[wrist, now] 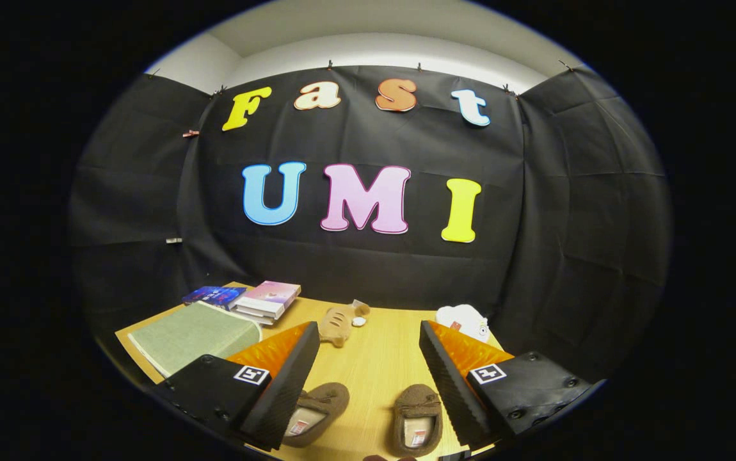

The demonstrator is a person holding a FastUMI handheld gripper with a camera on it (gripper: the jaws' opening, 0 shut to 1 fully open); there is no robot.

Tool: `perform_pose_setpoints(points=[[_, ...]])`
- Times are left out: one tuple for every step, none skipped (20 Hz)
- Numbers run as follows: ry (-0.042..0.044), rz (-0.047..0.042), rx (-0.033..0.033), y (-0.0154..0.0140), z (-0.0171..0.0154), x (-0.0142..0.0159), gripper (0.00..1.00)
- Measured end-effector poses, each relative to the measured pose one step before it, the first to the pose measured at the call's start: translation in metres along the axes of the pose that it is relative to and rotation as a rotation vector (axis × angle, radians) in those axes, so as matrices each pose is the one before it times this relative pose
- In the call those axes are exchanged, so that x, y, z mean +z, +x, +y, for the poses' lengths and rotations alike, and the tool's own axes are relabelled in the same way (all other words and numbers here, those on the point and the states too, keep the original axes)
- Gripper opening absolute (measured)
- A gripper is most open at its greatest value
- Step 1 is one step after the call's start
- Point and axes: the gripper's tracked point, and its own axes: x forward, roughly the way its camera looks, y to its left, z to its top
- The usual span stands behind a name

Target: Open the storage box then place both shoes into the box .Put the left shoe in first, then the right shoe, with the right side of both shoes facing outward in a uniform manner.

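Two brown fuzzy slippers lie on the wooden table between my fingers, toes pointing away. The left slipper rests close against the left finger. The right slipper sits near the right finger. My gripper is open, held above the slippers, with nothing pressed between the fingers. A pale green, flat storage box with its lid shut lies on the table beyond the left finger.
Beyond the green box is a stack of books and a dark blue book. A tan plush toy lies mid-table ahead of the fingers. A white plush toy sits beyond the right finger.
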Motion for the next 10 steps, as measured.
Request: perform_pose_setpoints(points=[[-0.00563, 0.00808, -0.00128, 0.00236, -0.0021, -0.00316, 0.97], [-0.00467, 0.00847, -0.00342, 0.00137, -0.00285, -0.00377, 0.98], [-0.0031, 0.00685, -0.00641, -0.00046, -0.00399, -0.00363, 0.98], [0.00127, 0.0105, -0.00637, 0.00104, -0.0044, -0.0036, 0.98], [0.00605, 0.01283, -0.00319, 0.00054, -0.00367, -0.0043, 0.98], [0.00728, 0.015, -0.00549, 0.00063, -0.00407, -0.00601, 0.98], [0.00633, 0.01513, -0.00117, -0.0008, -0.00409, -0.00572, 0.98], [0.00305, 0.01544, -0.00007, 0.00031, -0.00393, -0.00603, 0.98], [-0.0017, 0.01977, -0.00558, -0.00009, -0.00541, -0.00841, 0.98], [-0.00292, 0.02243, -0.0075, 0.00175, -0.00603, -0.00734, 0.98]])
